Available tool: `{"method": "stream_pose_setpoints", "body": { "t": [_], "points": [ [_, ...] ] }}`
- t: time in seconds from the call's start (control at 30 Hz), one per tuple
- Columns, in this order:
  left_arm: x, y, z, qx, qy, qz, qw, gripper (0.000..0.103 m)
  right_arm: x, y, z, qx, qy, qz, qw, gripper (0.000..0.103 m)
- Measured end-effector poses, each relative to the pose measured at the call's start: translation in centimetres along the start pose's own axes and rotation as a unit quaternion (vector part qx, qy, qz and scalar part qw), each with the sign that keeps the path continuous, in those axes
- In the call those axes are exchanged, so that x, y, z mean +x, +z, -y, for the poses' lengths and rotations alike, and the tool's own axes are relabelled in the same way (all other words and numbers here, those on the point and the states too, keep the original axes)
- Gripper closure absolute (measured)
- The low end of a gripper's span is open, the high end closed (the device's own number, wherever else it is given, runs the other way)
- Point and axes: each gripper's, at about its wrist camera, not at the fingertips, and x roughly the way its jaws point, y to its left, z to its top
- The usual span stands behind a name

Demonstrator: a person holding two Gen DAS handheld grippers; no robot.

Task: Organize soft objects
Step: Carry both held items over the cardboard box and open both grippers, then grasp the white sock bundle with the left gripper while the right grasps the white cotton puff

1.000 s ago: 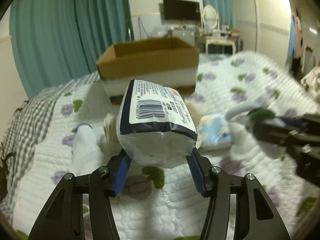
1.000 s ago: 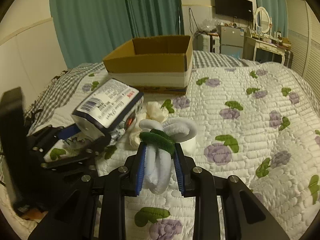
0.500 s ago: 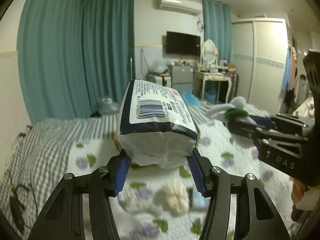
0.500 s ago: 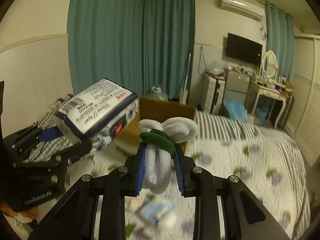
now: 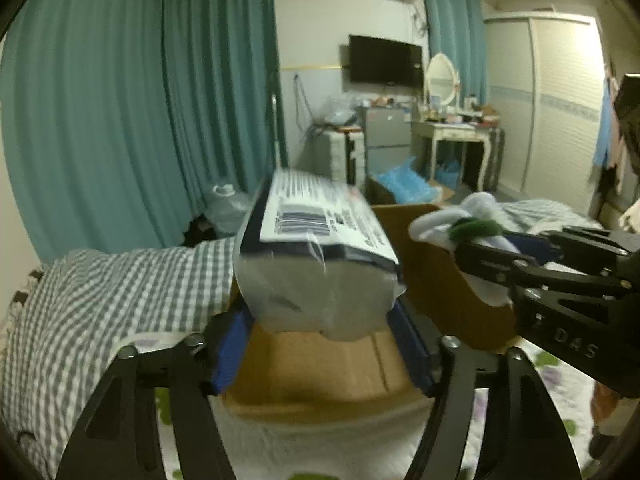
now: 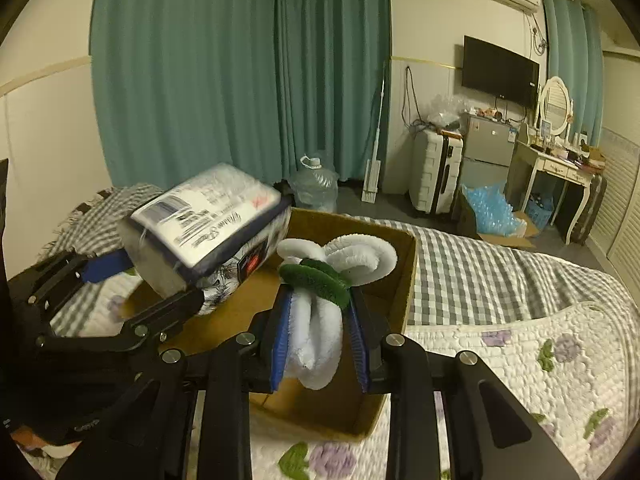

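My left gripper (image 5: 320, 344) is shut on a white and navy tissue pack (image 5: 316, 256) with a barcode, held over the open cardboard box (image 5: 320, 376). My right gripper (image 6: 318, 344) is shut on a white fluffy plush with a green band (image 6: 320, 312), also above the box (image 6: 404, 280). In the right wrist view the tissue pack (image 6: 208, 232) and the left gripper (image 6: 132, 292) hang over the box's left side. In the left wrist view the plush (image 5: 460, 224) and the right gripper (image 5: 500, 248) are at the right over the box.
The box sits on a bed with a flowered white quilt (image 6: 520, 380) and a grey checked blanket (image 5: 100, 300). Teal curtains (image 6: 240, 80), a water jug (image 6: 314, 188), a suitcase (image 6: 436, 176) and a dressing table (image 6: 556, 168) stand beyond the bed.
Both grippers have carried their objects forward from above the quilt to over the open box. The views tilted up, then came back down onto the box.
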Motion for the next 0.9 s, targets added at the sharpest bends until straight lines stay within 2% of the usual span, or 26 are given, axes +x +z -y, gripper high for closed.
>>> {"method": "stream_pose_setpoints", "body": {
  "t": [0.03, 0.07, 0.13, 0.17, 0.2, 0.3, 0.37, 0.43, 0.53, 0.57, 0.6, 0.7, 0.8, 0.9],
  "points": [
    [0.4, 0.0, 0.1, 0.003, 0.000, 0.002, 1.0000, 0.029, 0.5, -0.2, 0.3, 0.000, -0.004, 0.000, 1.000, 0.068],
    [0.6, -0.1, 0.0, 0.008, 0.001, 0.001, 1.0000, 0.029, 1.0, -0.3, 0.4, 0.002, -0.011, 0.003, 1.000, 0.053],
    [1.0, -0.1, 0.0, 0.015, 0.019, 0.005, 0.9997, 0.027, 1.2, -0.4, 1.1, 0.011, -0.019, 0.006, 1.000, 0.039],
    [1.2, -0.1, -0.1, 0.018, 0.030, 0.006, 0.9994, 0.027, 1.3, -0.4, 1.5, 0.018, -0.016, 0.006, 1.000, 0.034],
    [1.2, -0.1, -0.2, 0.016, 0.039, 0.004, 0.9991, 0.027, 1.2, -0.4, 1.8, 0.023, -0.013, 0.005, 1.000, 0.034],
    [0.6, 0.2, -1.2, -0.002, 0.040, -0.004, 0.9992, 0.027, -1.0, 0.1, 2.0, 0.020, -0.035, 0.021, 0.999, 0.029],
    [-1.0, 0.6, -1.5, -0.010, 0.041, 0.003, 0.9991, 0.027, -2.7, 0.7, 2.3, 0.023, -0.036, 0.032, 0.999, 0.017],
    [-3.5, 1.4, -1.3, -0.009, 0.043, 0.021, 0.9988, 0.027, -5.4, 1.3, 2.3, 0.027, -0.035, 0.042, 0.998, 0.016],
    [-8.7, 2.6, -1.4, -0.014, 0.043, 0.053, 0.9976, 0.026, -10.6, 2.4, 1.4, 0.019, -0.040, 0.069, 0.997, 0.008],
    [-10.6, 3.0, -1.6, -0.019, 0.040, 0.064, 0.9970, 0.022, -12.3, 2.6, 1.2, 0.014, -0.042, 0.077, 0.996, 0.007],
    [-12.8, 3.3, -1.6, -0.023, 0.039, 0.076, 0.9961, 0.013, -14.0, 2.8, 0.9, 0.007, -0.044, 0.084, 0.995, 0.006],
    [-18.8, 3.9, -1.6, -0.028, 0.048, 0.117, 0.9915, 0.012, -19.2, 2.9, -0.3, -0.009, -0.049, 0.101, 0.994, 0.002],
    [-22.6, 3.5, -1.9, -0.030, 0.045, 0.130, 0.9900, 0.012, -23.5, 1.9, -1.7, -0.026, -0.053, 0.110, 0.992, 0.001],
    [-24.3, 2.3, -2.2, -0.031, 0.039, 0.113, 0.9924, 0.012, -26.2, 0.1, -2.7, -0.036, -0.057, 0.104, 0.992, 0.001]
  ]
}}
